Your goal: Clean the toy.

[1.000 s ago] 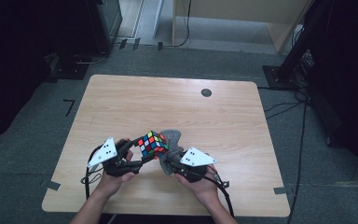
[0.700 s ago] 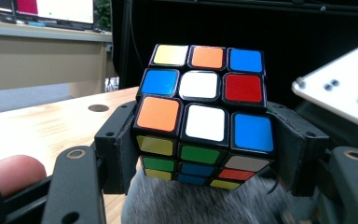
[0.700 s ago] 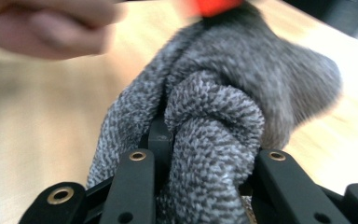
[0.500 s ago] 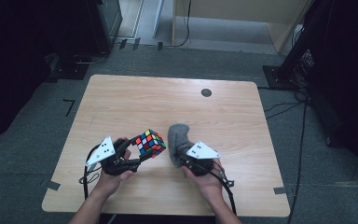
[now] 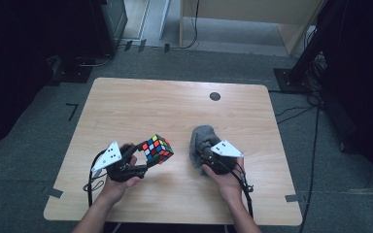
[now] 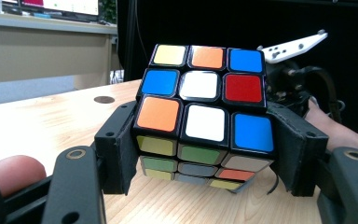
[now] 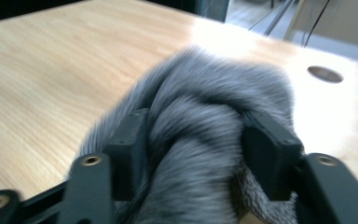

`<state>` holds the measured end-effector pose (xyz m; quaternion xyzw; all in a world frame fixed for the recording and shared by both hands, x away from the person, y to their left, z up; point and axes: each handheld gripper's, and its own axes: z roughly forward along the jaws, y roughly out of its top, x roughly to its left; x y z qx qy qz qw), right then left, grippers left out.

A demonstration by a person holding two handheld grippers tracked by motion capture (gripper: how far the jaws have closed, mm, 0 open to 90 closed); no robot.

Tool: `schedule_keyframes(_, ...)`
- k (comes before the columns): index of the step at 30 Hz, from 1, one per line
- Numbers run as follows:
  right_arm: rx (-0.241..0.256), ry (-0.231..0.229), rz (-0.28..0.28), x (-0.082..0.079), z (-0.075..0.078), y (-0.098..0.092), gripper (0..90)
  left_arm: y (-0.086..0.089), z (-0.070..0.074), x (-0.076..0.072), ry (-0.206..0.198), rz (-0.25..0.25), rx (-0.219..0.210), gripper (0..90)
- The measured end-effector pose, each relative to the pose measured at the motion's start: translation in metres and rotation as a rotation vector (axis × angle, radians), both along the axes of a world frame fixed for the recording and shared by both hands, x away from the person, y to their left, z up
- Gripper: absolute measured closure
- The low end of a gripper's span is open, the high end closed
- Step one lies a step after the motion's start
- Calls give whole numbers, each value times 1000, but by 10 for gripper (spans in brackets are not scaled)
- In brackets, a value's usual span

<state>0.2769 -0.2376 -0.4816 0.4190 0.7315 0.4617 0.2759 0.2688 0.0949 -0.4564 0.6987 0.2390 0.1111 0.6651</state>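
A scrambled colour cube [image 5: 157, 148] [image 6: 204, 120] is held just above the table, pinched between the pads of my left gripper [image 5: 148, 160] [image 6: 205, 154]. A grey fuzzy cloth [image 5: 201, 141] [image 7: 205, 121] is bunched up to the right of the cube, and my right gripper [image 5: 205, 156] [image 7: 196, 149] is shut on its near folds. Cube and cloth are apart, with a strip of bare wood between them. In the left gripper view the right gripper's white plate [image 6: 292, 46] shows behind the cube.
The light wooden table [image 5: 141, 111] has a round dark cable hole [image 5: 215, 96] at its far middle. Cables trail from both grippers toward the near edge. Dark stands and a cabinet stand on the grey floor beyond the table.
The two grippers have drawn apart: the cloth moved right, away from the cube it was touching. The cube shifted slightly left in the left gripper.
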Motion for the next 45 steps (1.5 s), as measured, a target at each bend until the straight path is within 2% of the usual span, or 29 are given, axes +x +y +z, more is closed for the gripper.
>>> schedule_keyframes(3, -1, -42, -8, -4, 9, 1, 359, 1, 1, 1, 2, 5, -1, 339)
schedule_keyframes(8, 35, -102, 65, -14, 23, 7, 312, 2, 2, 1, 12, 6, -5, 339)
schedule_keyframes(14, 60, -129, 175, -22, 25, 25, 275, -2, 5, 1, 26, 11, 0, 339)
schedule_keyframes(19, 62, -197, 265, -31, 26, 37, 276, -9, 10, 0, 47, 33, 23, 339)
schedule_keyframes(25, 44, -236, 324, -38, 24, 50, 255, -17, 12, -1, 76, 33, 41, 339)
schedule_keyframes(31, 6, -266, 330, -41, 21, 58, 234, -25, 15, -2, 129, 56, 69, 338)
schedule_keyframes(37, -43, -298, 318, -44, 17, 66, 225, -28, 17, -1, 194, 40, 29, 338)
schedule_keyframes(41, -87, -350, 306, -50, 16, 75, 229, -31, 17, -1, 227, 24, 13, 338)
schedule_keyframes(45, -134, -397, 254, -53, 14, 77, 292, -34, 18, -2, 263, 3, -10, 338)
